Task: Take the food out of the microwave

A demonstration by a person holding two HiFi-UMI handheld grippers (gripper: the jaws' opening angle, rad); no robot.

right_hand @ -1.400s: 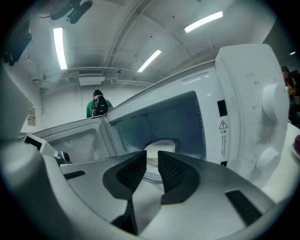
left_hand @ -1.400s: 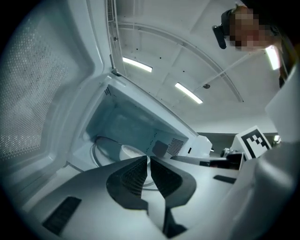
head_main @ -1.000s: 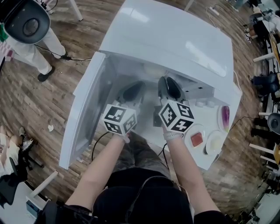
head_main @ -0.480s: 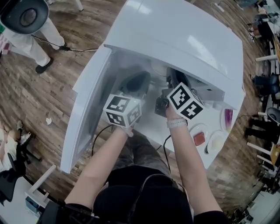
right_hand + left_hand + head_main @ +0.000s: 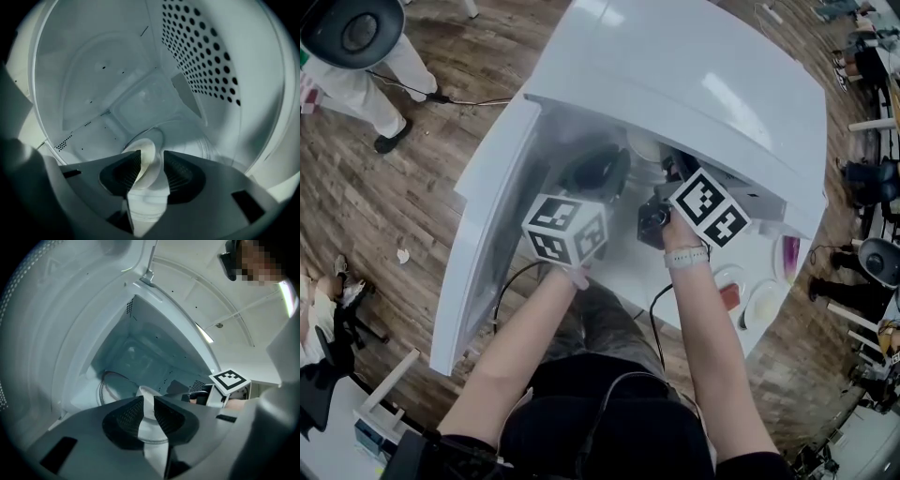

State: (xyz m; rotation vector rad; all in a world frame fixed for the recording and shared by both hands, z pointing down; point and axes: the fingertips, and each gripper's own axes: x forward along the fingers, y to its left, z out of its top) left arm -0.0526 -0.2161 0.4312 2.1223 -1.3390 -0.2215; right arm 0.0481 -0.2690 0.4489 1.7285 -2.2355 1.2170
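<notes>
The left gripper (image 5: 149,412) reaches into the cavity with its jaws narrowly apart. They have just been opening, and the rim of the pale, round, glazed-looking dish (image 5: 147,393) shows in the gap with neither pad pressing on it. The right gripper (image 5: 152,172) stands wider, its jaws also just opened. The same rim stands between them, close to the left pad, and we read no clamp there.

The dish rests on the clear glass turntable (image 5: 206,140), far inside the white box-shaped microwave (image 5: 694,84). The microwave's white door (image 5: 483,234) hangs open at the left. No view shows what lies in the dish, so we treat dish and food as one load, not yet lifted.

Hazards from here:
- If one gripper closes before the other, the dish may slide or turn on the glass.
- If we clamp only the thin rim edge, it may slip out and the dish tilt, spilling the food.
- If we lift unevenly in this crowded cavity, a jaw may strike the perforated right wall (image 5: 206,51) or the other gripper.
</notes>
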